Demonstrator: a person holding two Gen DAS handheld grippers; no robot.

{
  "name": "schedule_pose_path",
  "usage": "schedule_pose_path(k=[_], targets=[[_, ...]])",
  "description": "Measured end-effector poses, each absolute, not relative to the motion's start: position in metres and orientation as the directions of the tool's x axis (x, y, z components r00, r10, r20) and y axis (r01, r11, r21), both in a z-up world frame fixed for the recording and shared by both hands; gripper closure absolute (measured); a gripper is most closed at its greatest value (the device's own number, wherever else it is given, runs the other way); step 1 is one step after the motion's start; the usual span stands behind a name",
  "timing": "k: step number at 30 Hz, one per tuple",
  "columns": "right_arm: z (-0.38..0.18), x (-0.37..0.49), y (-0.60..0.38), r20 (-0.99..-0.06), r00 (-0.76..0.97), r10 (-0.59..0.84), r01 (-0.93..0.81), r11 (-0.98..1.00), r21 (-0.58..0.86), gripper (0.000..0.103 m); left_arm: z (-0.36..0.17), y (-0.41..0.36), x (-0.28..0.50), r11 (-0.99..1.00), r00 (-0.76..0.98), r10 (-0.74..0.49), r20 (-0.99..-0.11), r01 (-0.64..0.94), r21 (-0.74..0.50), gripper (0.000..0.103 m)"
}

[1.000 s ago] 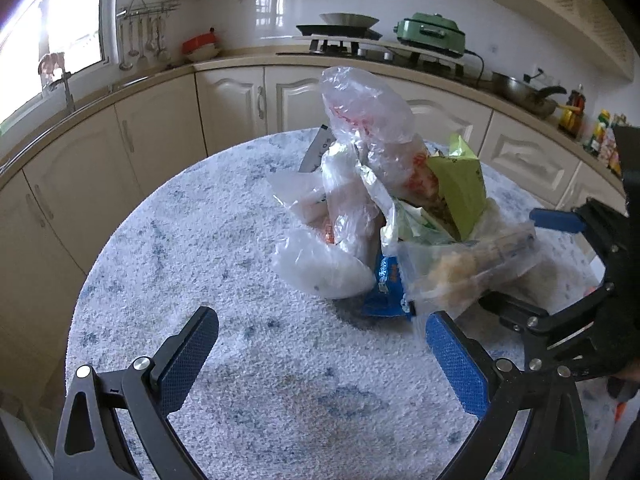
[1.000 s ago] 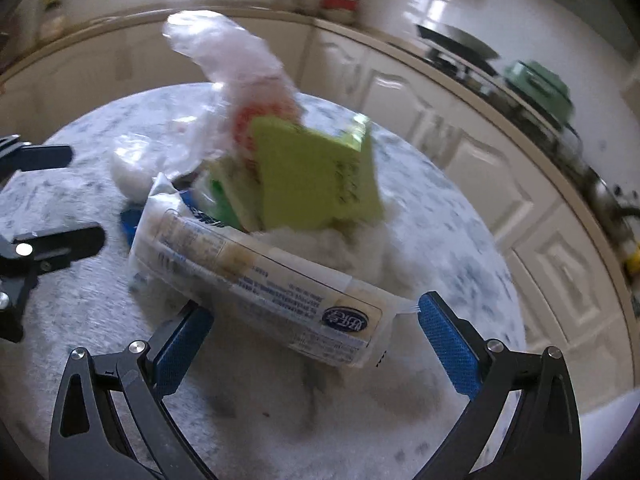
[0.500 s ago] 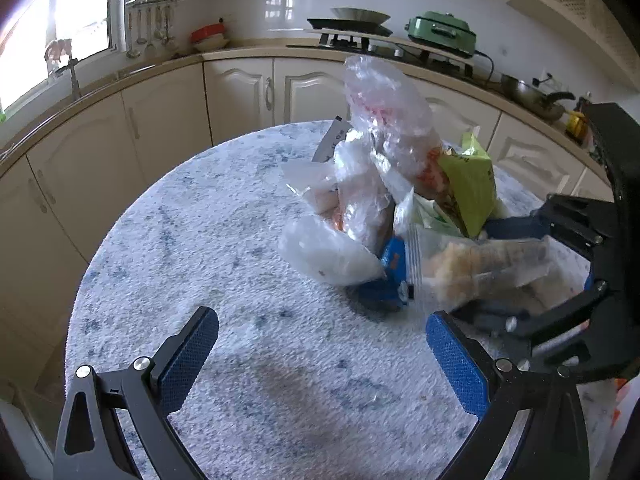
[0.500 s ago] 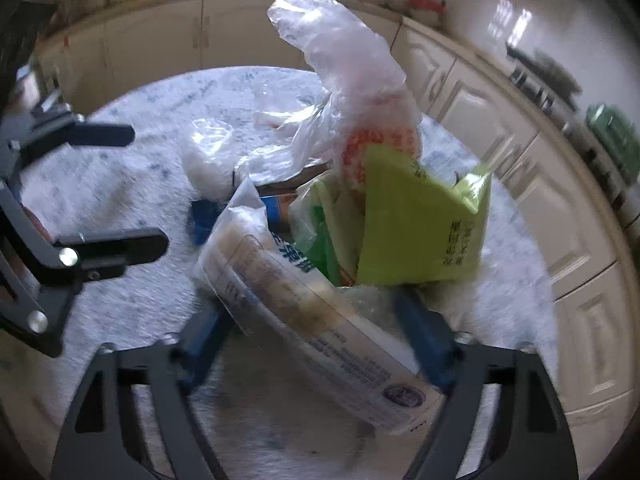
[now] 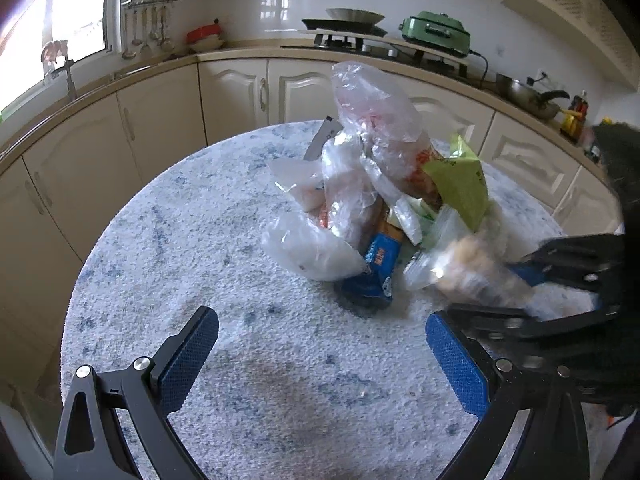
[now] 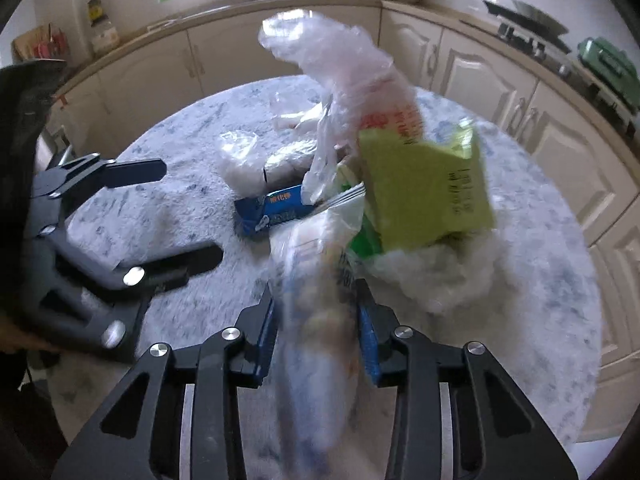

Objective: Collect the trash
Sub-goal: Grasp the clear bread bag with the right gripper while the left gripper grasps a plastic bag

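Between the right gripper's (image 6: 317, 322) closing jaws, clear snack bag (image 6: 316, 304).

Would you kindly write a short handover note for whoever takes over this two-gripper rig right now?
Right gripper: jaws closing on the long clear plastic snack bag, pads against both its sides.
Left gripper: open, empty, hanging over the bare speckled round table.
Trash: a pile mid-table with a tall crumpled clear bag, a lime-green packet, a blue wrapper and a white plastic bag.
Done: first item being gripped.
Left: lift it away, then collect the whole pile; no bin in view.
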State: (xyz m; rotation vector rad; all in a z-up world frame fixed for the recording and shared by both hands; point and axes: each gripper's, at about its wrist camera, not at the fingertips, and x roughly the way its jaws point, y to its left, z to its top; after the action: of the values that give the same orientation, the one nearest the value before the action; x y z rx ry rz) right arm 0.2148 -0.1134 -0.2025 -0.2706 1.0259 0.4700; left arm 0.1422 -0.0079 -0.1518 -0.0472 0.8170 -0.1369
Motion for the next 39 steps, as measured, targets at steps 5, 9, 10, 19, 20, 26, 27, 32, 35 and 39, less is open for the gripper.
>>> schedule_pose_path(k=[5,9,10,19,20,26,27,32,35,39], targets=[[-0.196,0.197,-0.143,-0.82,0.492,0.291,-0.369,0.923,0.106,0.074,-0.151,-0.006,0.145,0.992,0.684,-0.126,-0.719,0.105,-0.075,0.001],[-0.192,0.179,-0.171,-0.786,0.529,0.318,-0.281,0.94,0.192,0.074,-0.15,-0.004,0.152,0.991,0.685,-0.133,-0.716,0.113,-0.076,0.001],[-0.192,0.177,-0.176,-0.782,0.535,0.319,-0.263,0.943,0.204,0.074,-0.15,-0.006,0.154,0.99,0.686,-0.136,-0.715,0.119,-0.073,0.001],[-0.189,0.173,-0.189,-0.751,0.554,0.358,-0.227,0.934,0.278,0.074,-0.145,-0.003,0.185,0.994,0.703,-0.107,-0.703,0.102,-0.049,0.004],[-0.187,0.17,-0.19,-0.749,0.556,0.361,-0.227,0.933,0.281,0.074,-0.145,-0.001,0.191,0.994,0.704,-0.098,-0.704,0.097,-0.041,0.004],[-0.19,0.174,-0.192,-0.747,0.554,0.367,-0.218,0.93,0.295,0.074,-0.164,-0.012,0.246,0.986,0.638,-0.128,-0.76,0.167,-0.026,0.018],[-0.19,0.174,-0.192,-0.747,0.554,0.367,-0.217,0.93,0.296,0.074,-0.165,-0.011,0.253,0.981,0.63,-0.172,-0.757,0.182,-0.071,0.028],[-0.188,0.17,-0.191,-0.745,0.557,0.366,-0.215,0.93,0.296,0.074,-0.17,-0.003,0.272,0.947,0.563,-0.321,-0.762,0.2,-0.251,0.077],[-0.187,0.166,-0.193,-0.74,0.56,0.371,-0.211,0.928,0.306,0.074,-0.173,0.002,0.261,0.945,0.575,-0.326,-0.751,0.215,-0.247,0.079],[-0.188,0.16,-0.196,-0.735,0.56,0.383,-0.204,0.923,0.325,0.074,-0.177,0.023,0.237,0.945,0.599,-0.326,-0.732,0.201,-0.256,0.079]])
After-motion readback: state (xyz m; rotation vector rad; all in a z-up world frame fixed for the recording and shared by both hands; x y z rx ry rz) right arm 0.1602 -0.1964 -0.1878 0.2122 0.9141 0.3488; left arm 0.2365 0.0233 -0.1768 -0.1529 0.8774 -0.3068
